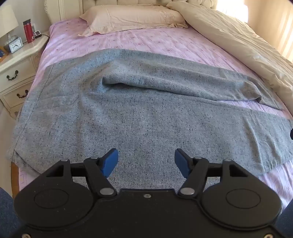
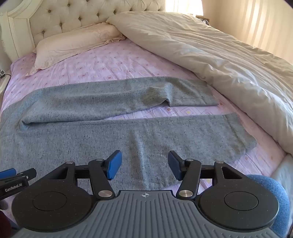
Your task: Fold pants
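— Left wrist view first: what do you make of the pants?

— Speckled grey knit pants (image 1: 146, 113), spread flat across the pink patterned bed sheet (image 1: 139, 42). Their long axis runs across the bed, side to side, not head to foot. The wide waist end lies toward the bed's left edge, by the cream bedside cabinet (image 1: 16, 73); the two legs point off to the right.

— Both legs straight?

— From the right wrist view the near leg (image 2: 183, 135) lies flat and straight, its cuff reaching the right side of the mattress. The far leg (image 2: 128, 95) has a raised fold along it and a tucked crease partway down. A wedge of sheet shows between the two legs.

— And the grippers?

— The left gripper (image 1: 146, 161) hovers over the near part of the pants, blue pads (image 1: 110, 163) well apart, nothing between them. The right gripper (image 2: 144, 163) hangs over the near leg, spread wide too, gripping nothing.

— Around them?

— A cream pillow (image 1: 131, 18) at the tufted cream headboard (image 2: 77, 16), and a rumpled cream duvet (image 2: 210, 60) pushed along the right side, just beside the leg cuffs. On the cabinet stand a red bottle (image 1: 27, 31), a small clock (image 1: 16, 44) and a white-shaded lamp (image 1: 7, 22).
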{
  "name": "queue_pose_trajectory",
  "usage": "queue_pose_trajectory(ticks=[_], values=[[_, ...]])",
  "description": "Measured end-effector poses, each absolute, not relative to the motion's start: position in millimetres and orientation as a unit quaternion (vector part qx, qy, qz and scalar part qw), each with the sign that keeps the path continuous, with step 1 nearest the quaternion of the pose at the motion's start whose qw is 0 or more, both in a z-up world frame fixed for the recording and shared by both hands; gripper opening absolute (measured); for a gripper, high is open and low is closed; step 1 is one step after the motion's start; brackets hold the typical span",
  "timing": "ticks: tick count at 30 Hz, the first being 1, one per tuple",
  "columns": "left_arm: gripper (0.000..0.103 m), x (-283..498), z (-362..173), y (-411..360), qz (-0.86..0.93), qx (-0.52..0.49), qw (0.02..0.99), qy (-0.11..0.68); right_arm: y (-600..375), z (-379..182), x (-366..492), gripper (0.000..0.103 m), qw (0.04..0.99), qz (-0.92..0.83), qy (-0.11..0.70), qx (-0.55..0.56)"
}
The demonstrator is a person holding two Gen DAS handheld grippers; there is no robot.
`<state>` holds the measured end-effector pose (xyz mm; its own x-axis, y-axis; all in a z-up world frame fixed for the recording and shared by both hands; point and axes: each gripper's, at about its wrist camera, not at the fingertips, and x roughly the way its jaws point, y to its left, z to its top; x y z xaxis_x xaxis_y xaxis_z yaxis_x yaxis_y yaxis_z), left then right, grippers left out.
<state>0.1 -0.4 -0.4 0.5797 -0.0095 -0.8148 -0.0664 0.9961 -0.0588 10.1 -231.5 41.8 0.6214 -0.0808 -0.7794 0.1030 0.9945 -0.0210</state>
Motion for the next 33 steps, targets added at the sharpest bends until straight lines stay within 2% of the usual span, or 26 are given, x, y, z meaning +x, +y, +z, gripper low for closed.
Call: queue_pose_trajectory(ticks=[33], values=[[0.067, -3.7, 4.8, 9.2, 0.017, -0.079, 0.893, 0.444, -219.7, 32.3, 17.5, 0.054, 0.883, -0.047, 0.465, -0.037]])
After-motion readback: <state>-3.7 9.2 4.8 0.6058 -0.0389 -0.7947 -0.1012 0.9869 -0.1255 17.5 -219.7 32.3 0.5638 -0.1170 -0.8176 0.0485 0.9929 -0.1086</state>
